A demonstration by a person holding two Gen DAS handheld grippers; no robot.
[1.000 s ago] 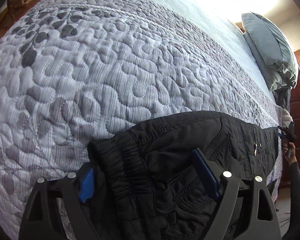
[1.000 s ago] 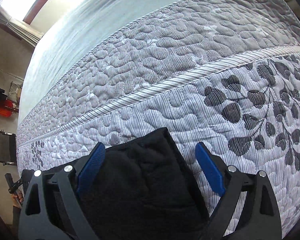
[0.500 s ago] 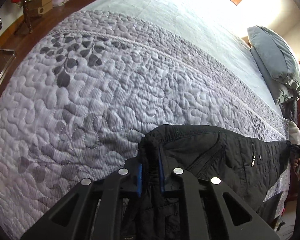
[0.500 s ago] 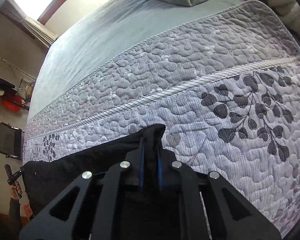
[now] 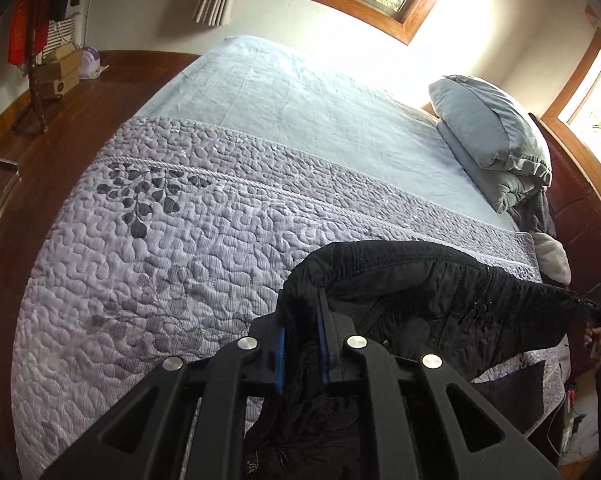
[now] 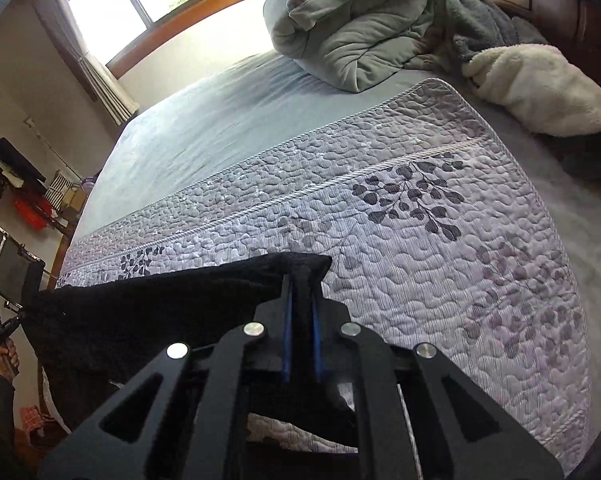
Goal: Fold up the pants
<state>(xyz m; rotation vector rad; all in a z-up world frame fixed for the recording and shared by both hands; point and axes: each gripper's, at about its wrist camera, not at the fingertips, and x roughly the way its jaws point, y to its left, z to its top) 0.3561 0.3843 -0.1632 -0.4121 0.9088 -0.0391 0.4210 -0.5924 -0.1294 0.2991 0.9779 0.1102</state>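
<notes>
We hold the black pants lifted above the near edge of the quilted bedspread, one end in each tool. Our left gripper is clamped on the elastic waistband, our right gripper pinched tight on the far end, likely the cuffs. The garment's long axis runs side to side between us, from 6 o'clock out toward 3 o'clock in the left wrist view and toward 9 o'clock in the right wrist view, sagging a little in the middle. We judge this the lift-and-spread step: next we need to carry the fabric forward toward 12 o'clock, keep it taut, and lay it flat before bringing one end over the other.
</notes>
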